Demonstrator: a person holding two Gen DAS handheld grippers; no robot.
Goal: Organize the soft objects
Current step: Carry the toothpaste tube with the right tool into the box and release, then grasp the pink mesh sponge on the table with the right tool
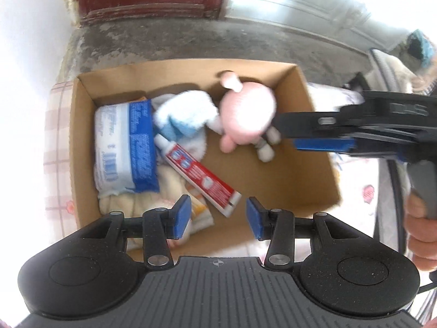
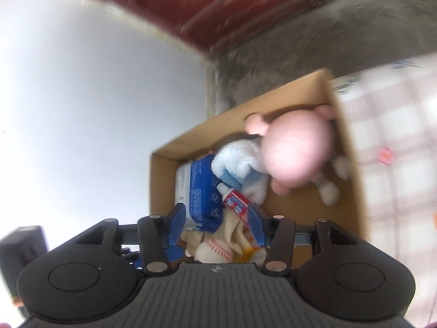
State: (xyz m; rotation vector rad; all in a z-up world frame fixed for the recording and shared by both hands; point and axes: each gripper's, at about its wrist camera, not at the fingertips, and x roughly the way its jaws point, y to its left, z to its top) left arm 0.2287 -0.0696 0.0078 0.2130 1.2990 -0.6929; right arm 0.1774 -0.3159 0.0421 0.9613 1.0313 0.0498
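Both your grippers, left [image 1: 215,217] and right [image 2: 215,222], hang apart and empty over the box [image 1: 314,104]. The pink doll [image 1: 247,114] lies inside beside the tube [image 1: 202,173]; withdraw upward, clear of the walls.

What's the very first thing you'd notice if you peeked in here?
A big pink plush toy lies at the far side of the cardboard box, beside a fluffy blue-and-white cloth. A red toothpaste tube slants across the middle, next to a blue-and-white packet. The right claw pokes in from the side, empty.
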